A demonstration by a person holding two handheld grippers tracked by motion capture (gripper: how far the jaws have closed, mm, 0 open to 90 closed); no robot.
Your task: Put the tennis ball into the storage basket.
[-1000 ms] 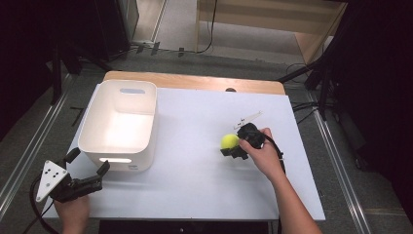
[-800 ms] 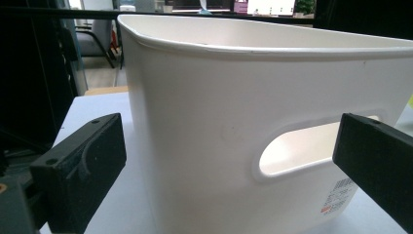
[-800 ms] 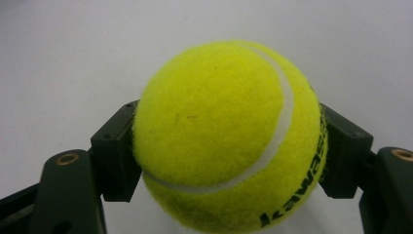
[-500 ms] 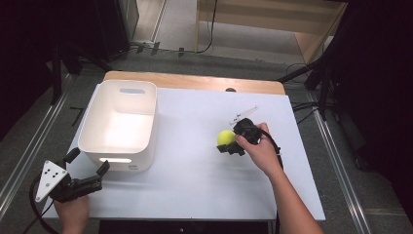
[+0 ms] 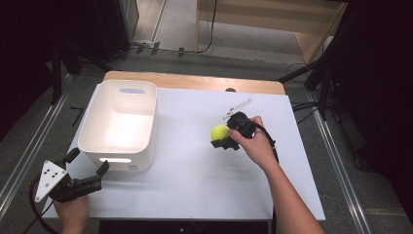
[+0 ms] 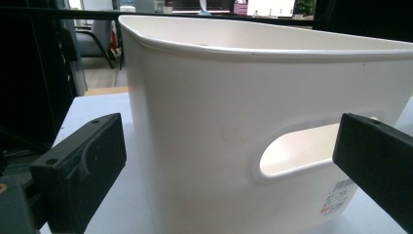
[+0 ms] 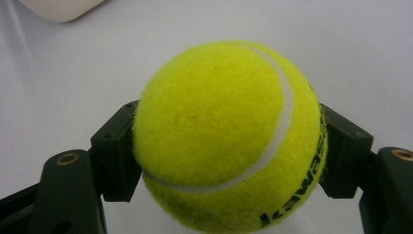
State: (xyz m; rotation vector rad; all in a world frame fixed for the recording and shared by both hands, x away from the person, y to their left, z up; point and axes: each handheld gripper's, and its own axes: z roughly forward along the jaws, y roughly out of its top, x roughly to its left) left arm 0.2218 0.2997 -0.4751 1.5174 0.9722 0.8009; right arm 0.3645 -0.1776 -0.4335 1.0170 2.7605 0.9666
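Tennis ball (image 5: 220,131), fuzzy yellow felt with a white seam, right of centre in the high view, clamped between the right gripper (image 5: 225,139) jaws; carry it level toward the white plastic bin (image 5: 120,122) at left, clear the smooth rounded rim before release; left gripper (image 5: 87,170) wide open, empty, lower left by the bin's handle slot

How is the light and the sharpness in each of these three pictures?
High view: bright glare inside the bin, the room around the table is dark. Left gripper view: the bin wall is sharp, the near jaws are slightly soft. Right gripper view: the ball is evenly lit and sharp, its fuzz visible.
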